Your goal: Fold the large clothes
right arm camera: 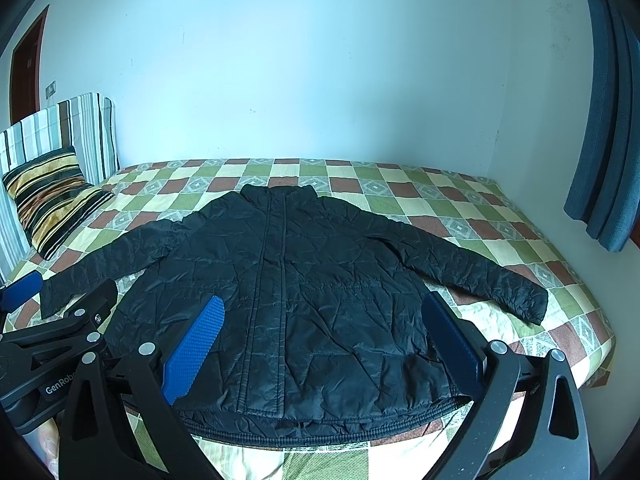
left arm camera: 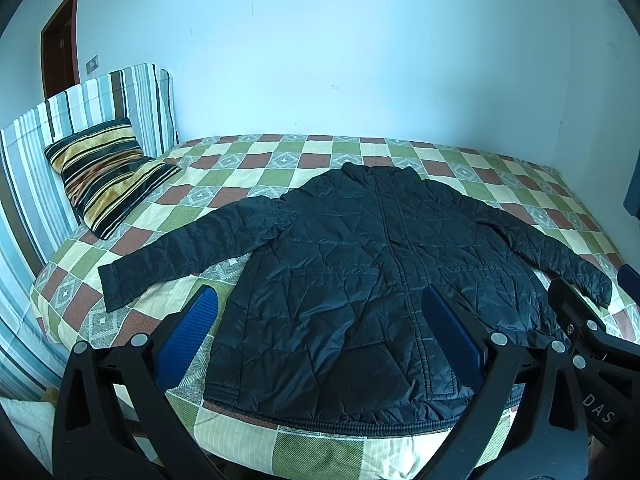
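Folding is not starting yet: we are hovering both grippers, left gripper [left arm camera: 320, 336] and right gripper [right arm camera: 320, 348], jaws open and empty, over the jacket [left arm camera: 360, 288] lying spread flat at the bed's [left arm camera: 248, 436] near edge.

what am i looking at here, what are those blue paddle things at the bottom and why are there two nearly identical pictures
These are two handheld tools, not a robot arm. A person holds one two-finger claw in each hand, and each claw carries a wide-angle camera looking forward along its fingers. That is why you get two similar pictures: one from the left claw, one from the right claw.

The blue paddles are the padded fingertips of each claw. Both claws are open and hold nothing. Each view also catches the other claw at its edge.

In front lies a black quilted jacket, spread flat with sleeves out, on a bed with a green, brown and cream checked cover. A striped yellow and black pillow leans against the striped headboard. Folding has not started.
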The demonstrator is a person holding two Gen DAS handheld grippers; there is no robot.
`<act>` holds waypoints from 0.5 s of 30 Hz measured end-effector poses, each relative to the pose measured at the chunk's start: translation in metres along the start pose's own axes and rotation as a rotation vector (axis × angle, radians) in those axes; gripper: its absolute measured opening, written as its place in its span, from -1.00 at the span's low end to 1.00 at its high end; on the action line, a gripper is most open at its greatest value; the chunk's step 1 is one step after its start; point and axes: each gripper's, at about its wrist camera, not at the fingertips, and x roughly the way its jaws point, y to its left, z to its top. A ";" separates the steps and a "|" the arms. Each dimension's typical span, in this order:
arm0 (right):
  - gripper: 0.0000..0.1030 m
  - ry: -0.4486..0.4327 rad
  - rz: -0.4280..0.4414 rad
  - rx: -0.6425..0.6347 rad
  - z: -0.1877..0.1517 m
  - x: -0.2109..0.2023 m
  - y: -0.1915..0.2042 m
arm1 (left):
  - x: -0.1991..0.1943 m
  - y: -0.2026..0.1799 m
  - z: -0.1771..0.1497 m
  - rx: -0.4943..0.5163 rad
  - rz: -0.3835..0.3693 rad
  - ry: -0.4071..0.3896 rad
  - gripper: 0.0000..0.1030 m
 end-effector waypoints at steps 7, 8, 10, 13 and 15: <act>0.90 0.001 0.000 0.000 -0.002 0.002 0.000 | 0.000 0.000 0.000 0.000 0.000 0.001 0.96; 0.90 0.001 0.000 0.000 -0.002 0.003 0.001 | 0.000 0.000 0.000 0.000 0.000 0.002 0.96; 0.90 0.002 0.001 0.000 -0.002 0.003 0.000 | 0.000 0.000 0.000 0.000 0.000 0.003 0.96; 0.90 0.004 0.001 -0.001 -0.004 0.005 0.001 | -0.003 -0.007 -0.011 0.000 0.000 0.005 0.96; 0.90 0.004 0.002 0.000 -0.005 0.006 0.001 | -0.001 -0.007 -0.011 0.000 0.000 0.005 0.96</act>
